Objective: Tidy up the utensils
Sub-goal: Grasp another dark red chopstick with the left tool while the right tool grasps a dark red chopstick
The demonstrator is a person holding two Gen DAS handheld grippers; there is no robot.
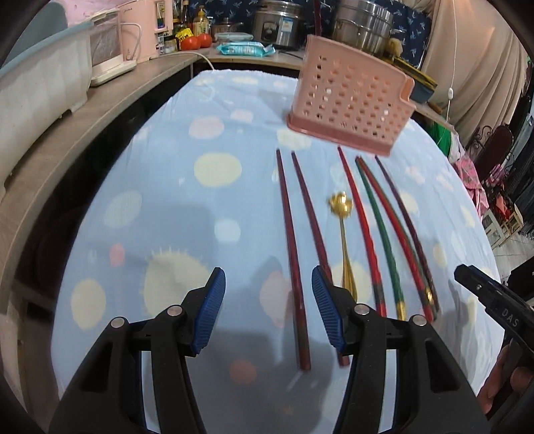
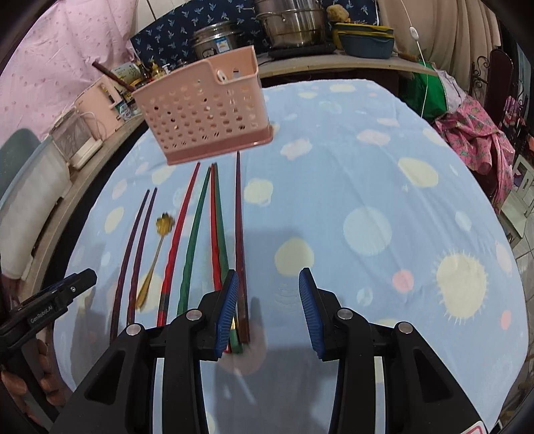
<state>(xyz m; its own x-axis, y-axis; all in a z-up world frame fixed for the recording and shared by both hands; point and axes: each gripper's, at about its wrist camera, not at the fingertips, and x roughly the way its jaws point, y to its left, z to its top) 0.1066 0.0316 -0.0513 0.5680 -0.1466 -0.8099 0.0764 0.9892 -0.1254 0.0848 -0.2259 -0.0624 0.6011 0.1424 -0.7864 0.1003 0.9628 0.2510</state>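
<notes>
A pink perforated utensil basket (image 1: 350, 106) (image 2: 207, 110) stands at the far side of the blue dotted cloth, with one dark chopstick (image 2: 111, 77) in it. Several chopsticks lie side by side before it: two dark red (image 1: 293, 250) (image 2: 133, 253), one red (image 1: 362, 230) (image 2: 178, 240), green (image 1: 380, 233) (image 2: 195, 237), and a dark one (image 2: 240, 243). A gold spoon (image 1: 343, 240) (image 2: 157, 253) lies among them. My left gripper (image 1: 268, 308) is open above the dark red pair's near ends. My right gripper (image 2: 268, 308) is open just right of the dark chopstick.
A wooden shelf (image 1: 66, 140) runs along the left with white bins and a pink appliance (image 1: 147, 30). Steel pots (image 2: 290, 23), tomatoes (image 1: 197, 41) and a blue dish (image 2: 367, 43) stand on the counter behind. Pink fabric (image 2: 477, 140) hangs at the right.
</notes>
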